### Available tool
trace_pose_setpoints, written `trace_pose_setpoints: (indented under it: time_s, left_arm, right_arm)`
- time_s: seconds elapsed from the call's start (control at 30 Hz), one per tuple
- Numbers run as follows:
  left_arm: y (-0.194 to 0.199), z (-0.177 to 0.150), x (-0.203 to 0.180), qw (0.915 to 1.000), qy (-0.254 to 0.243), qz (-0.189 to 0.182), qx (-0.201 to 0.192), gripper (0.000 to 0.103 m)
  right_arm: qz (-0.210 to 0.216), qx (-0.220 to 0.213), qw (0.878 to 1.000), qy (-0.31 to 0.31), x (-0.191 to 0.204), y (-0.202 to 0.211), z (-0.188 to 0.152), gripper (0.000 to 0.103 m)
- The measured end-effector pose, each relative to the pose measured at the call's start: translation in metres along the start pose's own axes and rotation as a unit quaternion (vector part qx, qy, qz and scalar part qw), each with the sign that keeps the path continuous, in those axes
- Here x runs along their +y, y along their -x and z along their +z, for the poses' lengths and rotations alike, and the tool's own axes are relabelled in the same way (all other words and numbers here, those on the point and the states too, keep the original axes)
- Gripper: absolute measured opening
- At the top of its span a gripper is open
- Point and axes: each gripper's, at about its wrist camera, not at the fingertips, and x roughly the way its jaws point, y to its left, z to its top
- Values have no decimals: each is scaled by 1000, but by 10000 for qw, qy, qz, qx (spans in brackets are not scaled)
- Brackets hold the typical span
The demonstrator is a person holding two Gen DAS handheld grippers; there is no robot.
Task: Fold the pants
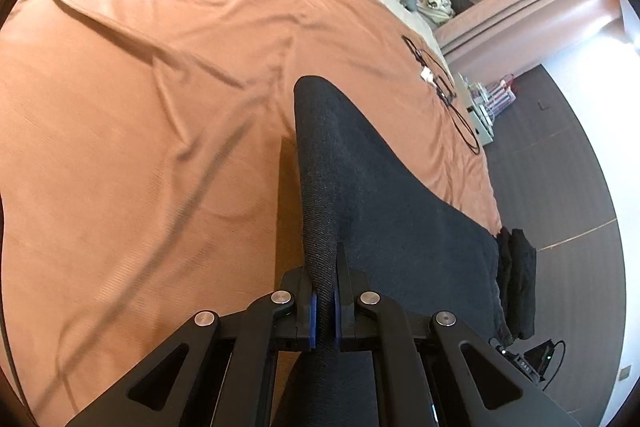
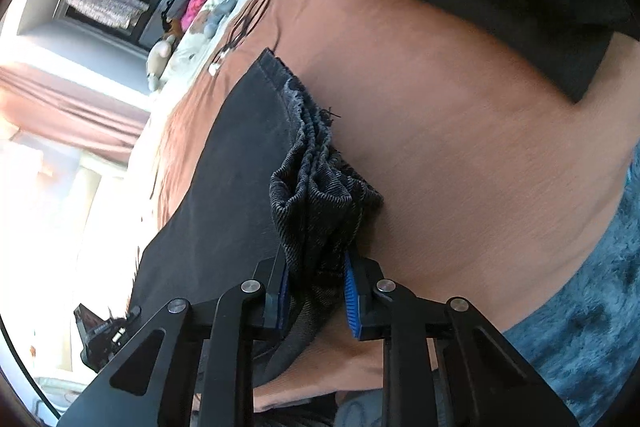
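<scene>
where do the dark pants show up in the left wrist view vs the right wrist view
Left wrist view: the dark pants run up from bottom centre, a fold pinched in the left gripper.
Right wrist view: the pants fill centre-left, their frayed hem bunched in the right gripper.
Shared landmark: the orange bedspread beneath them, with the black cable lying on it.

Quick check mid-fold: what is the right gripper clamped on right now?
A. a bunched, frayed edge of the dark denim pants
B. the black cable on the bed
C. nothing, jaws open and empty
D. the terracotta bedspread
A: in the right wrist view the right gripper pinches a gathered wad of the dark denim pants, with the frayed hem just beyond, above the terracotta bedspread.
</scene>
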Motion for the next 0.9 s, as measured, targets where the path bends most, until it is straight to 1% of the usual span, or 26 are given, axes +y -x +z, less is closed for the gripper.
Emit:
trace_pose_setpoints:
  time_s: [0.23, 0.43, 0.67, 0.77, 0.9]
  left_arm:
    - [35, 20, 45, 9995, 95, 240, -161, 5]
    - [61, 29, 83, 9987, 225, 358, -286, 5]
    - [91, 38, 125, 9966, 439, 535, -436, 5]
    - [100, 39, 134, 9959, 457, 611, -490, 5]
    - [109, 44, 147, 9947, 547, 668, -553, 5]
  right_arm:
    - [123, 227, 9996, 144, 32, -31, -20, 19]
    - [73, 354, 9991, 237, 53, -57, -18, 19]
    - [144, 487, 9980, 385, 80, -82, -29, 19]
    - [71, 457, 9976, 518, 96, -96, -27, 19]
    - [93, 495, 9971, 575, 103, -106, -30, 19]
